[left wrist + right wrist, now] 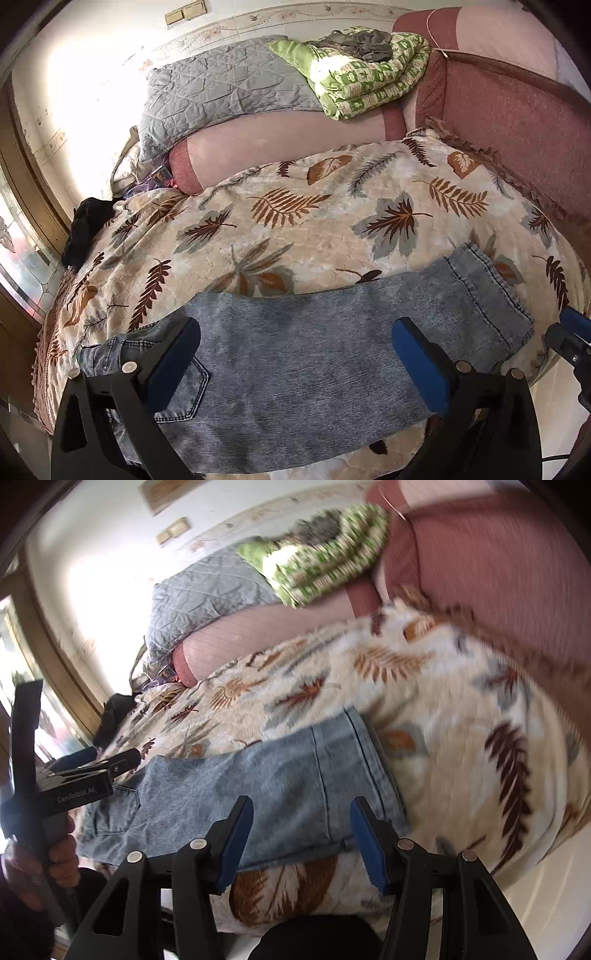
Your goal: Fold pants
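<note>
Light blue denim pants (306, 373) lie folded lengthwise across the near edge of a bed, waist and back pocket at the left, leg hems at the right. They also show in the right wrist view (266, 797). My left gripper (295, 343) is open and empty, its blue-padded jaws wide apart above the middle of the pants. My right gripper (301, 823) is open and empty, hovering over the hem end near the bed's edge. Its tip shows at the right edge of the left wrist view (570, 339). The left gripper appears at the left of the right wrist view (92, 771), held in a hand.
The bed is covered by a cream leaf-print blanket (295, 221). At the back lie a grey quilted pillow (221, 92), a folded green quilt (369, 77) and a pink headboard (517, 122). A black item (88, 229) sits at the bed's left edge by the window.
</note>
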### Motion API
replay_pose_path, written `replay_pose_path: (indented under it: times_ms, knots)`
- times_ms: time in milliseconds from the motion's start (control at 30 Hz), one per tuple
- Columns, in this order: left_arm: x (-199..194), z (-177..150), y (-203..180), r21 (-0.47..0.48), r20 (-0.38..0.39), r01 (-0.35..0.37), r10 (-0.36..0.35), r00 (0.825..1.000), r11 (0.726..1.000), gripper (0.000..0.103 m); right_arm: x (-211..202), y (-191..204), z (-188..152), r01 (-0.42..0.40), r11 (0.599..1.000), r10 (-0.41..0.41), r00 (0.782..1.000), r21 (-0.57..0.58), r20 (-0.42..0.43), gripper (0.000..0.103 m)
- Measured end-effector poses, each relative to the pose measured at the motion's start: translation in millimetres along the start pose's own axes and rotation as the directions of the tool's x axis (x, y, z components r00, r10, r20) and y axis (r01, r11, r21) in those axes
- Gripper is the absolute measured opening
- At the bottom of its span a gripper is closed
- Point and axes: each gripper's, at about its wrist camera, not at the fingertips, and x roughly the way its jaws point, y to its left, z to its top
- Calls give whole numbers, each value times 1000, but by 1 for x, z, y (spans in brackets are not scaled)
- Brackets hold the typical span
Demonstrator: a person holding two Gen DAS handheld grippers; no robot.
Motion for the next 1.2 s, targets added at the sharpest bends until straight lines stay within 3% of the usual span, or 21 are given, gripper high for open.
replay_pose_path:
  times_ms: [267, 633, 967, 1200]
  knots:
    - [-17, -44, 67, -140, -3, -75, 75, 997, 987, 103, -9, 82, 2, -26, 984, 39, 996, -174, 74, 59]
    - [-46, -90, 148, -313, -11, -153, 158, 987, 937, 103, 7, 167, -20, -135, 948, 141, 990, -289, 1, 59]
    - [-69, -87, 164, -358, 56, -146, 177, 983, 922, 103, -8, 200, -15, -122, 935, 141, 989, -333, 33, 59]
    - [-75, -89, 166, -363, 58, -159, 193, 980, 918, 103, -9, 210, -17, -105, 935, 129, 991, -340, 48, 59]
